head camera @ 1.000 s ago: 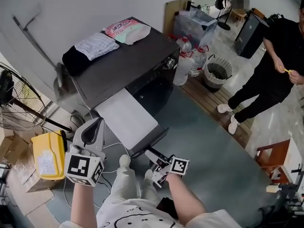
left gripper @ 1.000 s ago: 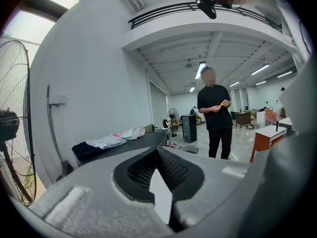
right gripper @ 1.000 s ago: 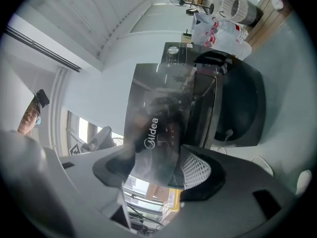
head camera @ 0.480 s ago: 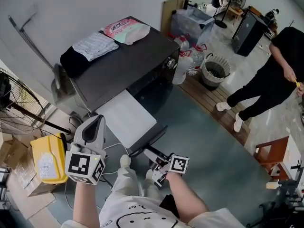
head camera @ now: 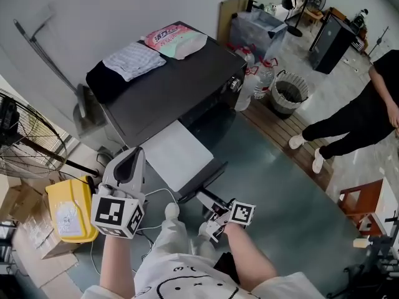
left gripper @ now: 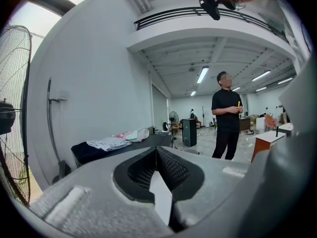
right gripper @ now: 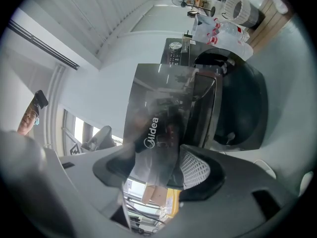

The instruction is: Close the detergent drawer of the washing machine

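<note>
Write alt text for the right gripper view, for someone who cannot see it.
The right gripper clamps the glossy dark front of the pulled-out detergent drawer, printed with a Midea logo. Behind it, seen tilted sideways, is the dark washing machine with water bottles beyond.

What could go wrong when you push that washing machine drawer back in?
The right claw pinches only the front panel of the detergent drawer, so it might slip off during the push. The drawer also sticks far out of the washing machine, so a crooked push could jam it partway in.
</note>
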